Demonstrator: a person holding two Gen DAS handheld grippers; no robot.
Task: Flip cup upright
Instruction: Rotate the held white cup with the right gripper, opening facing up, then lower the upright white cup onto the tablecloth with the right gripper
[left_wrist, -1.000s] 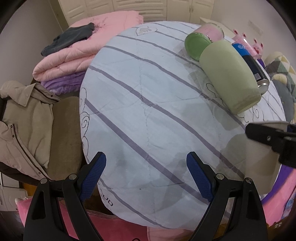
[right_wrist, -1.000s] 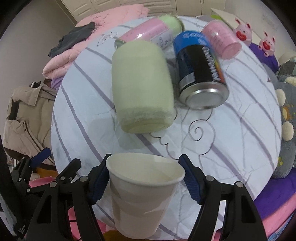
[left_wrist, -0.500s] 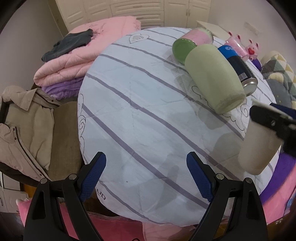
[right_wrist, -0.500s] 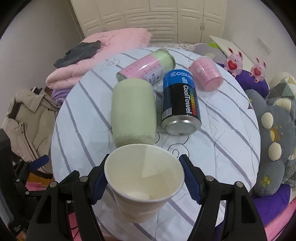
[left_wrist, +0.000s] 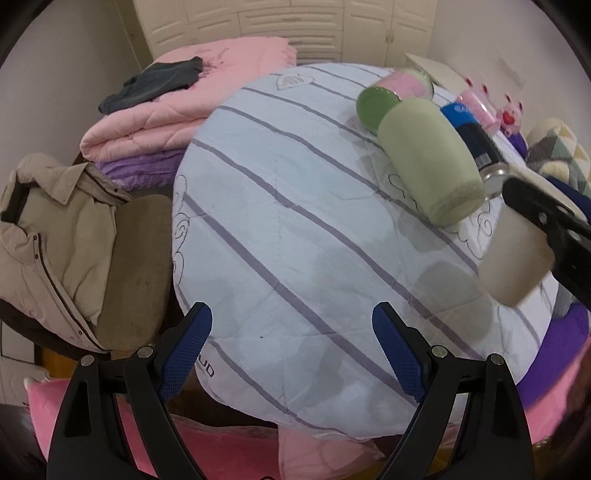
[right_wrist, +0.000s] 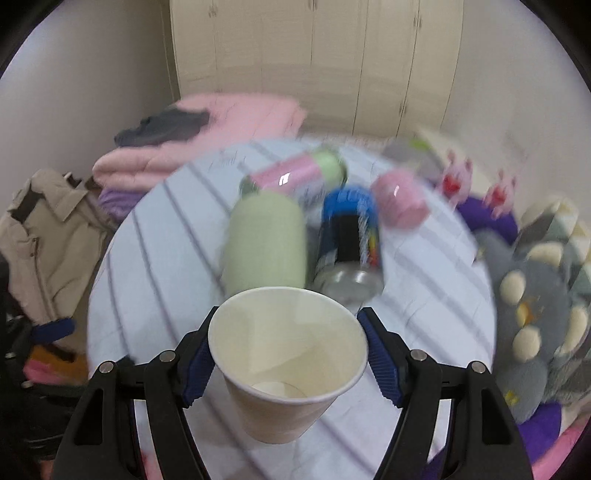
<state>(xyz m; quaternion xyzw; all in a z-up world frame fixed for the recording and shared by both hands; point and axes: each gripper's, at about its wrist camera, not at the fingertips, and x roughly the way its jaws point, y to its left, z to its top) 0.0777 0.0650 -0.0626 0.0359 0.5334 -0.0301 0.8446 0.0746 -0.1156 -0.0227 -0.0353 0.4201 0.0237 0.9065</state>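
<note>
Paper cup (right_wrist: 287, 363) mouth-up, clamped in right gripper (right_wrist: 288, 356) | above striped table (left_wrist: 295, 221), unplaced | left gripper (left_wrist: 291, 354) open, empty

You have a cream-white paper cup (right_wrist: 291, 365) between blue-padded black fingers (right_wrist: 380, 365). Round cloth (left_wrist: 295, 229): pale blue-white with grey-purple stripes. On it, far right: pale green sleeve (left_wrist: 430, 162), blue-and-black can (right_wrist: 349, 236), pink cup (right_wrist: 400, 201). Far left: pink quilt (left_wrist: 177, 110) over purple, dark grey garment (left_wrist: 155, 83) on top. Near left: beige jacket (left_wrist: 48, 229)
</note>
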